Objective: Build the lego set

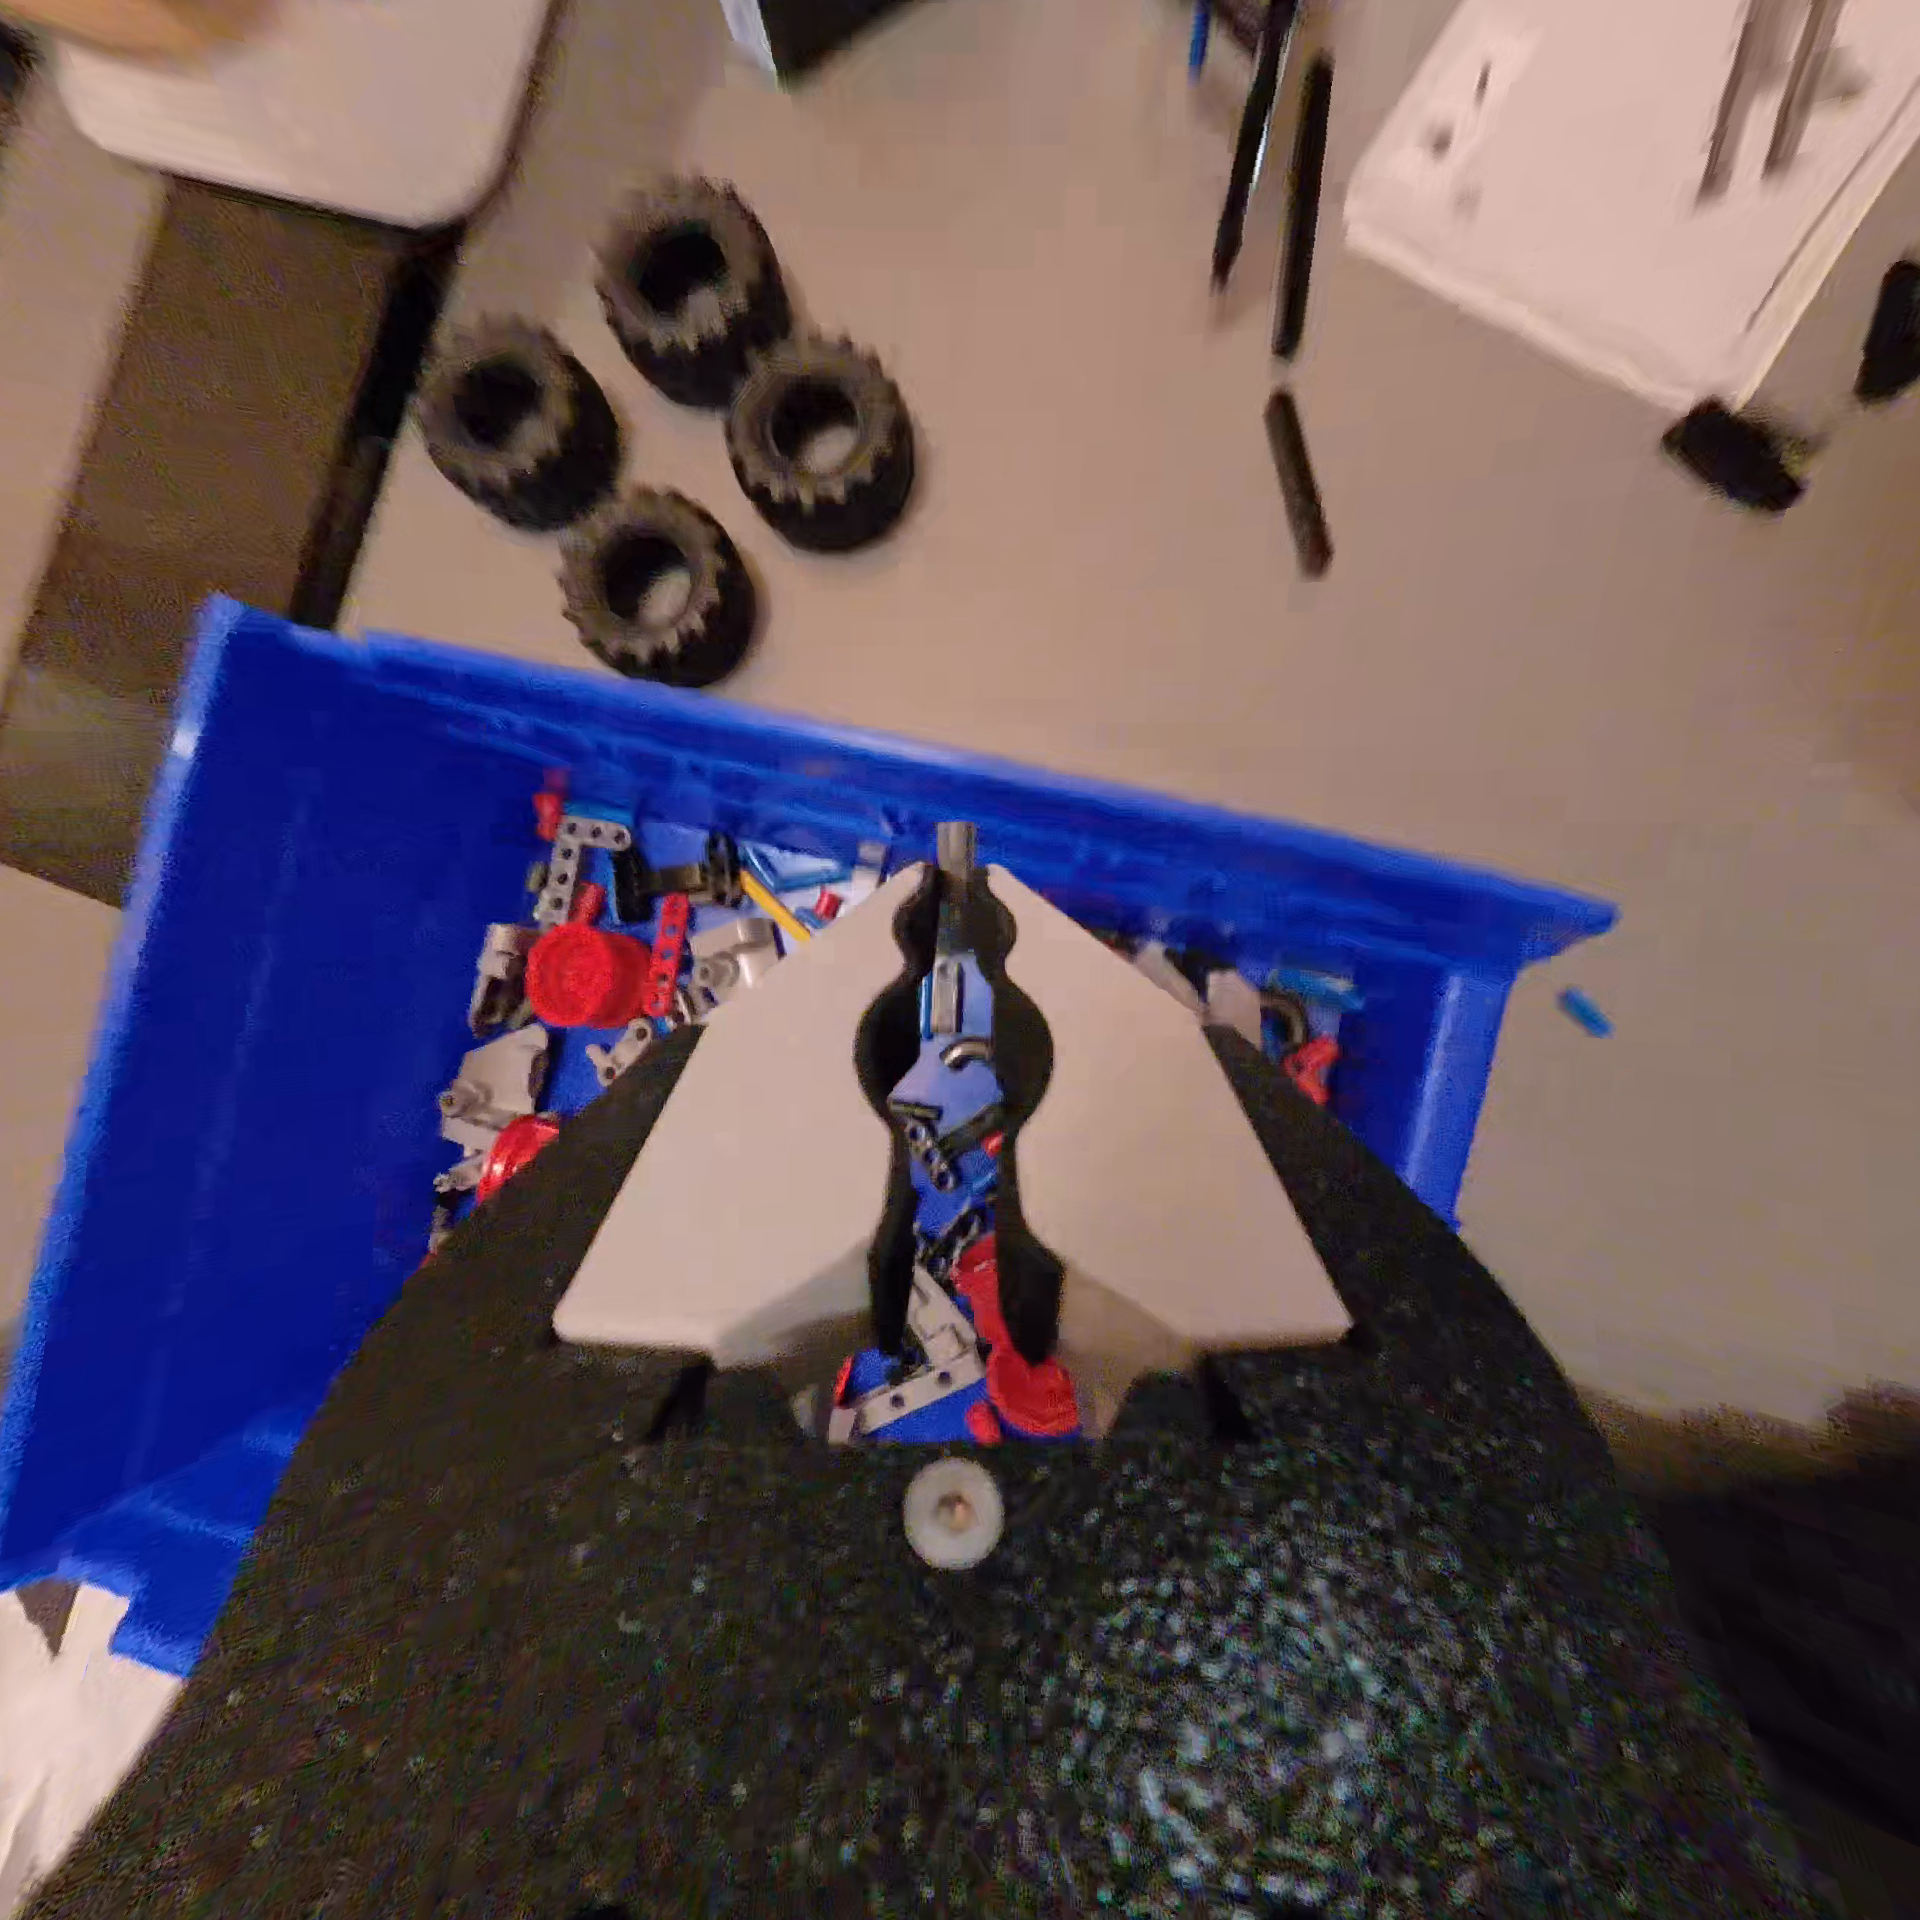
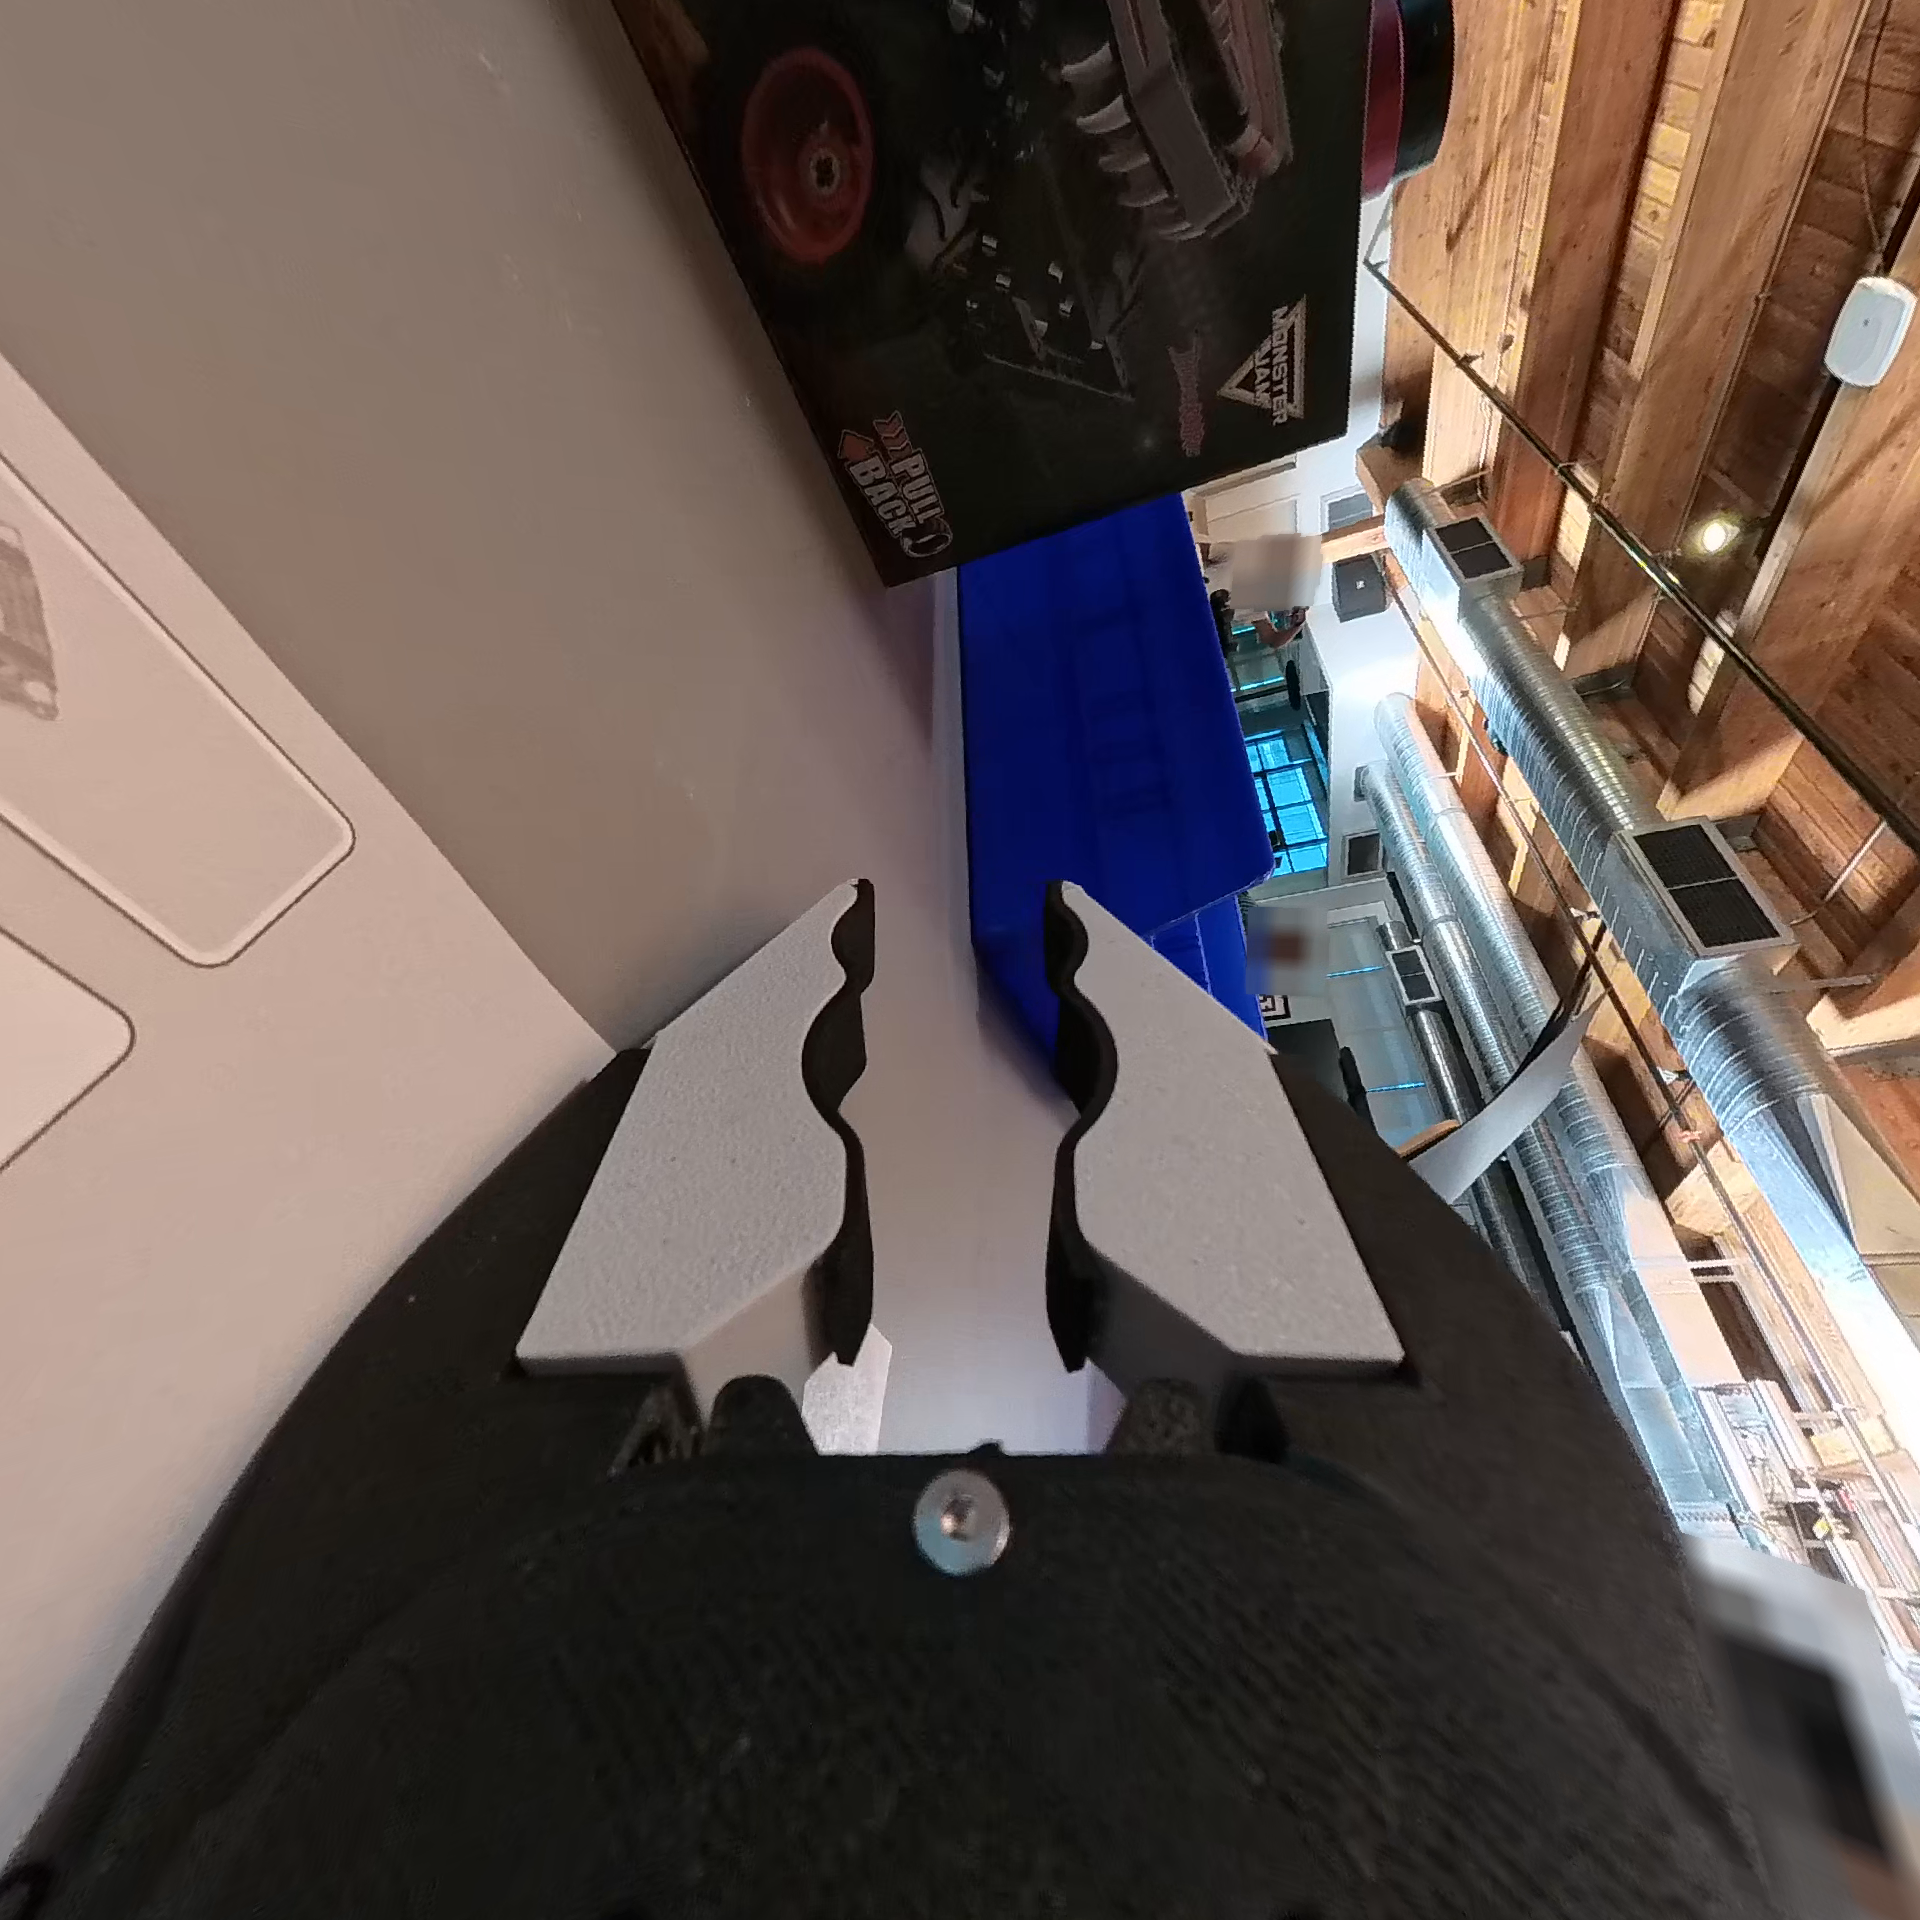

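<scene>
In the left wrist view, my left gripper (image 1: 956, 883) hangs over a blue bin (image 1: 312, 935) full of loose red, grey, blue and black lego pieces (image 1: 577, 975). Its jaws are nearly closed and pinch a small grey lego piece (image 1: 954, 844) that sticks out past the tips. The view is blurred. In the right wrist view, my right gripper (image 2: 958, 894) is open and empty above the white table (image 2: 468, 520), rolled on its side. It points at the outer wall of the blue bin (image 2: 1091, 748).
Several black tyres (image 1: 686, 286) lie on the table beyond the bin, with black axles (image 1: 1299, 483) and a white booklet (image 1: 1621, 187) to the right. A white tray (image 1: 301, 94) is at top left. The dark lego box (image 2: 1039, 260) stands behind the bin; instruction sheets (image 2: 156, 748) lie left.
</scene>
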`<state>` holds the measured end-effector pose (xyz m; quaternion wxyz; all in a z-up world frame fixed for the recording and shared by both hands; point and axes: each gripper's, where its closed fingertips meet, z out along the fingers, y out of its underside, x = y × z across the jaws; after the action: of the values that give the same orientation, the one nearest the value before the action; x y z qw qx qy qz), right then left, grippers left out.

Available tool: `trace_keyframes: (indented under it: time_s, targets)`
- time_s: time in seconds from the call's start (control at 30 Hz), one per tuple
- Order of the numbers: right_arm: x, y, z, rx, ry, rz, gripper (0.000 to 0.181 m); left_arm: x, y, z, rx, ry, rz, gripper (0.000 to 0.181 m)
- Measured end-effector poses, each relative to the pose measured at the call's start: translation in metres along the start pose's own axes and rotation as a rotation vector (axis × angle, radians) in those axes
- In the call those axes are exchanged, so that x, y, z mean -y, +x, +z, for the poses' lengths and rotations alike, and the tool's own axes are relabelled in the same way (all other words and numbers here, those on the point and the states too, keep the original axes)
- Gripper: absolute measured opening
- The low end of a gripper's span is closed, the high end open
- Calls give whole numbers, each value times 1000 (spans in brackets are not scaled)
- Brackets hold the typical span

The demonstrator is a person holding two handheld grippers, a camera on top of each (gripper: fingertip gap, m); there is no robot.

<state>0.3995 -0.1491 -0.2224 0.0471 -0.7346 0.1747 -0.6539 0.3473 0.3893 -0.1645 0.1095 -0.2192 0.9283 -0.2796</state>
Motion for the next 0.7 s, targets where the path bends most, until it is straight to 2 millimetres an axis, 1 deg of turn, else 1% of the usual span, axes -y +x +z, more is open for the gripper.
trace_keyframes:
  time_s: [0.03,0.1,0.13,0.17,0.2,0.23,0.33,0.37,0.4,0.47,0.53,0.63,0.7]
  targets:
    - [0,0,0,0,1,-1,31,19,4,-12,36,71,-25,4]
    - [0,0,0,3,6,-1,32,58,23,-29,69,209,-79,4]
    - [1,0,0,6,8,-1,33,74,38,-31,57,247,-94,4]
    - [1,0,0,8,11,-1,33,88,57,-27,37,261,-89,4]
    - [1,-1,0,10,15,-2,34,100,78,-18,17,262,-66,4]
    - [2,-1,-1,11,20,-5,34,110,101,-3,-15,249,-34,4]
    - [3,-2,-2,24,28,5,37,130,182,56,-179,219,85,4]
    - [1,-1,-2,25,19,19,37,130,203,75,-216,205,119,3]
    - [0,-1,-1,31,12,44,38,124,216,91,-224,166,148,3]
    - [-2,1,-1,42,15,107,39,108,222,112,-189,83,140,3]
    - [-3,3,-2,53,26,157,41,104,226,126,-195,74,53,3]
    - [-4,4,-1,64,32,181,42,103,239,140,-243,83,27,3]
    - [-3,3,-2,68,38,176,41,97,236,147,-201,37,49,3]
